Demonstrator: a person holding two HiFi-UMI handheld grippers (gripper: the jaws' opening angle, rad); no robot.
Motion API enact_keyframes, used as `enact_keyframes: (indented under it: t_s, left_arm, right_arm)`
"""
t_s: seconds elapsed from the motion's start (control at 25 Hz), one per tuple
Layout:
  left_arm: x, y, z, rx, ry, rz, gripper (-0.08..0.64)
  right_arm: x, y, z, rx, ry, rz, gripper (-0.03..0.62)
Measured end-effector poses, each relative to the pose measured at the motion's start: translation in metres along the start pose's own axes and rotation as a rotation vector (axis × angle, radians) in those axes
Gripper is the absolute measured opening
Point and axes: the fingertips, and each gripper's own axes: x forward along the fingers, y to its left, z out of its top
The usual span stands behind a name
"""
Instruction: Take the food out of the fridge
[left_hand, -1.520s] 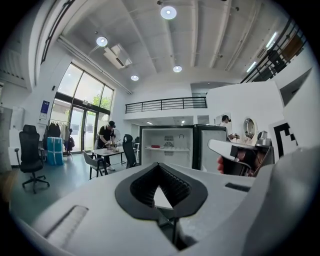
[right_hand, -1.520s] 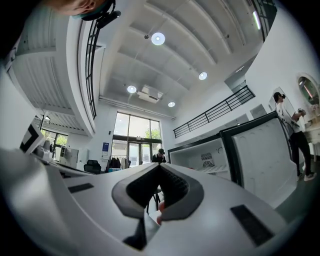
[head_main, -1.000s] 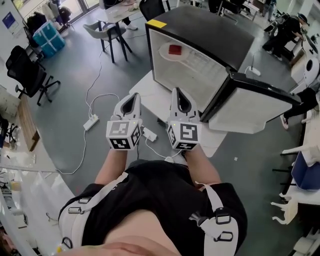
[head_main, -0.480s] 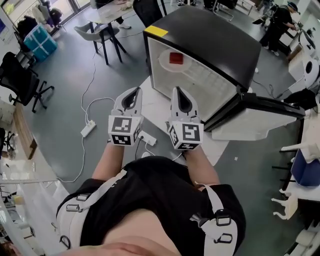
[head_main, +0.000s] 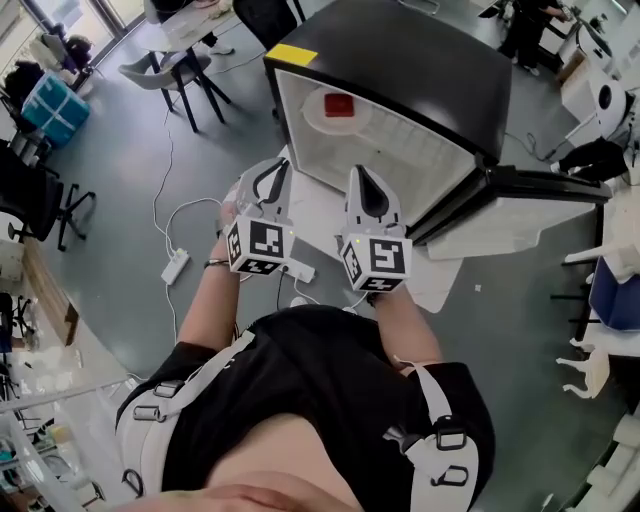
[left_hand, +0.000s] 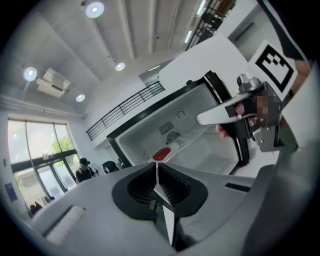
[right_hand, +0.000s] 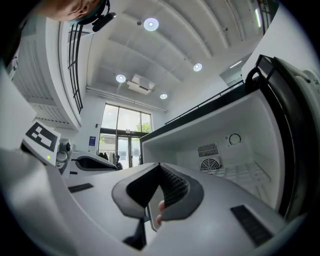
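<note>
Door open, the black mini fridge (head_main: 420, 70) exposes the red food block (head_main: 338, 103) for reach; left gripper (head_main: 272, 170) and right gripper (head_main: 360, 176) closed, empty, outside.

Fridge (head_main: 400, 60) w/ matt black top, smooth white interior, prob. plastic

Fridge (head_main: 400, 60) mouth is wide open, with clear air between it and both tools. The left tool (head_main: 268, 170) and right tool (head_main: 362, 172) hang just before the opening. The door (head_main: 510, 215) is swung out on the right and walls off that side. Inside, the wire shelf (head_main: 410, 150) cuts across the cavity. There's open room over it, and only the plate of red food (head_main: 337, 105) stands at its left end, dead ahead of the left tool.
</note>
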Motion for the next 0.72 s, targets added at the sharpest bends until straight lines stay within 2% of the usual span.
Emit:
enact_keyframes:
  t_s: [0.04, 0.12, 0.2, 0.4, 0.52, 0.72]
  left_arm:
    - [0.004, -0.004, 0.001, 0.061, -0.004, -0.014, 0.008]
    - [0.016, -0.015, -0.001, 0.183, 0.003, -0.054, 0.091]
    - [0.029, -0.024, -0.006, 0.267, 0.019, -0.09, 0.132]
    - [0.061, -0.038, -0.009, 0.358, 0.022, -0.173, 0.163]
    - [0.08, -0.043, -0.011, 0.467, 0.035, -0.198, 0.172]
    - [0.109, -0.044, -0.015, 0.633, 0.073, -0.2, 0.172]
  right_arm:
    - [-0.002, -0.002, 0.0, -0.002, 0.0, -0.012, 0.008]
    - [-0.007, -0.007, 0.0, -0.005, 0.001, -0.038, 0.008]
    - [-0.012, -0.013, -0.001, -0.007, 0.004, -0.062, 0.008]
    - [-0.028, -0.031, -0.005, 0.002, 0.015, -0.12, 0.008]
    - [-0.038, -0.04, -0.006, -0.001, 0.027, -0.146, 0.008]
    - [-0.052, -0.055, -0.01, -0.006, 0.044, -0.189, 0.008]
